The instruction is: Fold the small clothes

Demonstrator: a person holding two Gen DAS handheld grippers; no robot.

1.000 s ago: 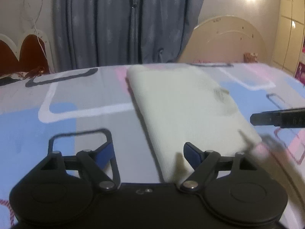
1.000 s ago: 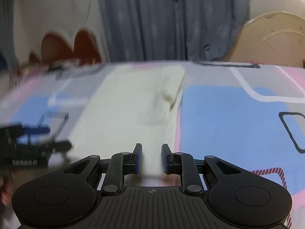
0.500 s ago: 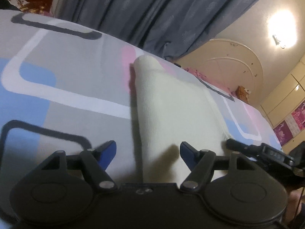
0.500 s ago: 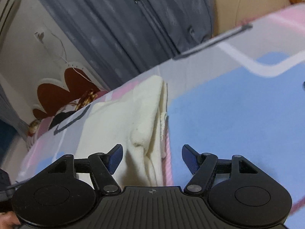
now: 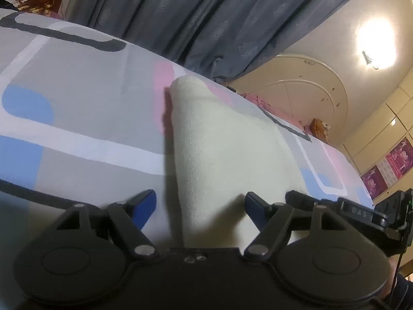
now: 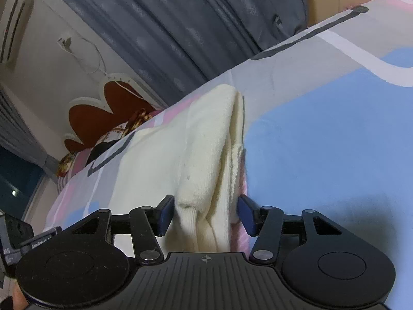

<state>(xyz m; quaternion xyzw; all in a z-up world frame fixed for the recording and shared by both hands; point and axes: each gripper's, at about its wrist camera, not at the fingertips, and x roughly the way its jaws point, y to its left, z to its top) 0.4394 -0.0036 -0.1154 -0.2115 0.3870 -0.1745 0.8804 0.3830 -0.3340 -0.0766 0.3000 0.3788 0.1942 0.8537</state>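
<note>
grey curtain (image 5: 196,18) behind patterned bedsheet (image 5: 77,108).

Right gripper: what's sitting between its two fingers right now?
In the right wrist view, the near end of the cream garment lies bunched between the open fingers of the right gripper; whether the pads touch it is unclear.
</note>
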